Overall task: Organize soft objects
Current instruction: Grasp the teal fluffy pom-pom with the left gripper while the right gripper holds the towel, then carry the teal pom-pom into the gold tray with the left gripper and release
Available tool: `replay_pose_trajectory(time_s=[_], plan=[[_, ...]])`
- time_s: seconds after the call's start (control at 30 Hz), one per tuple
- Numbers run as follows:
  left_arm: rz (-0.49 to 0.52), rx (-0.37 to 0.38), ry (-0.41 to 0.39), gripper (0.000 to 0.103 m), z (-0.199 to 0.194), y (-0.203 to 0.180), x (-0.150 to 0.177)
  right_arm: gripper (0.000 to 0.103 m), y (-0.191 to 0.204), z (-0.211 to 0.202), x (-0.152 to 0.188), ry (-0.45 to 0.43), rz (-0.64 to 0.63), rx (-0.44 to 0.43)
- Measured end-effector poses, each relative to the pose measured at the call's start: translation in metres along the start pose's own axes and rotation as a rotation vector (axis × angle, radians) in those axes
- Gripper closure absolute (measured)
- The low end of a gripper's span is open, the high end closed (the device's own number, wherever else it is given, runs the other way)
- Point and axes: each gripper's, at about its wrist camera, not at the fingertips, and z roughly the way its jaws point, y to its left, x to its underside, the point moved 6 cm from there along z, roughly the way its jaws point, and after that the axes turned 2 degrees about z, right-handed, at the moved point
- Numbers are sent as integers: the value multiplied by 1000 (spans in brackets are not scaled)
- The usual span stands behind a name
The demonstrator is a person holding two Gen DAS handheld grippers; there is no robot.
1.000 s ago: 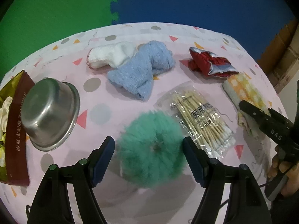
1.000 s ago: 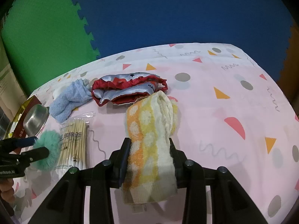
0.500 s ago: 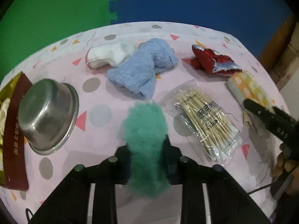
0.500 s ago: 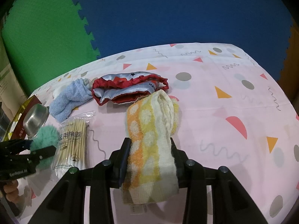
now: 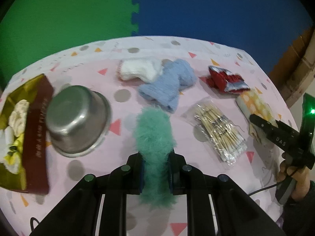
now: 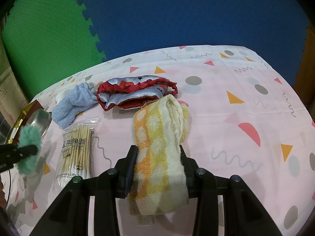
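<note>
The left claw (image 5: 155, 169) is pinching a green fluffy pompom (image 5: 153, 137) between its two fingers (image 5: 135, 173), squeezing it into a tall narrow shape that sticks out both ahead of and behind the pads. The right claw (image 6: 157, 169) is clamped on a yellow-and-orange dotted towel (image 6: 159, 149), which is folded lengthwise; the towel's near end hangs past the fingers (image 6: 130, 169) and its far end bends over ahead of them. Both loads sit over a desk (image 6: 236, 102) covered with a pink cloth printed with triangles, dots and squiggles. Just left of the left claw lies an upturned steel bowl (image 5: 76, 120), tilted, its rim touching a dark red and gold box (image 5: 27, 137) further to the left. To the right of the left claw, between the two claws, lies a clear packet of cotton swabs (image 5: 220, 129) flat on the cloth. Ahead of the left claw, just beyond the pompom's tip, a light blue fuzzy sock (image 5: 169, 86) lies crumpled, and a white fuzzy sock (image 5: 137, 71) lies touching its far left side. Directly ahead of the right claw, just past the towel's far end, sits a bunched red and silver satin cloth (image 6: 135, 92). Behind the desk, green foam mat (image 5: 69, 15) and blue foam mat (image 5: 216, 9) join in a jigsaw seam.
</note>
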Motion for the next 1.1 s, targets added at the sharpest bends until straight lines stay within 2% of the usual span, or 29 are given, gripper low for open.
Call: replay_pose_trajectory(time_s=[0.27, 0.57, 0.8, 1.1], plan=[[-97, -101, -51, 87, -33, 60, -11, 63, 0, 0, 0, 0, 0, 0], [-230, -265, -71, 87, -58, 166, -8, 63, 0, 0, 0, 1, -1, 3], [-325, -339, -27, 87, -54, 250, -8, 63, 0, 0, 0, 1, 0, 1], [-319, -370, 27, 86, -26, 298, -14, 63, -1, 1, 0, 2, 0, 0]])
